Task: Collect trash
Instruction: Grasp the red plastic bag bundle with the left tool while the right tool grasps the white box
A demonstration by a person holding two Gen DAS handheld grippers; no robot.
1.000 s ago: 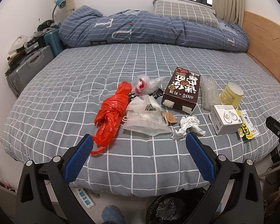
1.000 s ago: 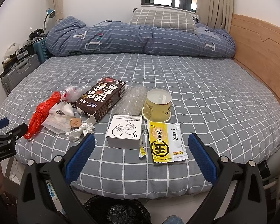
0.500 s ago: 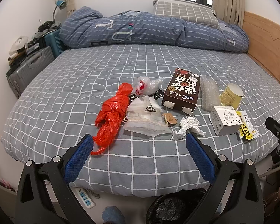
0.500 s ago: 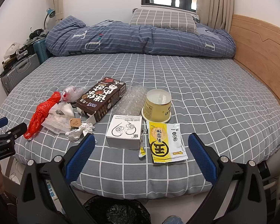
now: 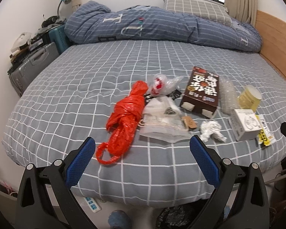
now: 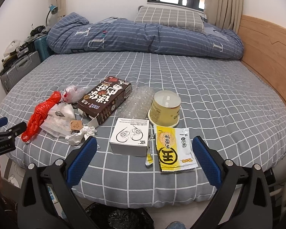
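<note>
Trash lies on the grey checked bed (image 5: 85, 87): a red plastic bag (image 5: 125, 118), a clear bag (image 5: 162, 85), a white pouch (image 5: 162, 122), crumpled tissue (image 5: 211, 130), a brown box (image 5: 202, 91), bubble wrap (image 6: 141, 99), a yellow cup (image 6: 165, 107), a white earphone box (image 6: 130, 139) and a yellow snack wrapper (image 6: 171, 148). My left gripper (image 5: 143, 152) is open and empty, just short of the red bag and pouch. My right gripper (image 6: 143, 152) is open and empty in front of the white box and wrapper.
A black trash bag (image 6: 120, 217) sits on the floor below the bed's near edge, also in the left wrist view (image 5: 173, 217). A folded blue quilt (image 5: 152, 26) and pillow (image 6: 167, 18) lie at the far end. Suitcases (image 5: 32, 64) stand left; a wooden headboard (image 6: 267, 53) right. A power strip (image 5: 92, 204) lies on the floor.
The left gripper has moved closer to the bed and a little left; the red bag and pouch now sit larger between its fingers. The right gripper has barely moved.
</note>
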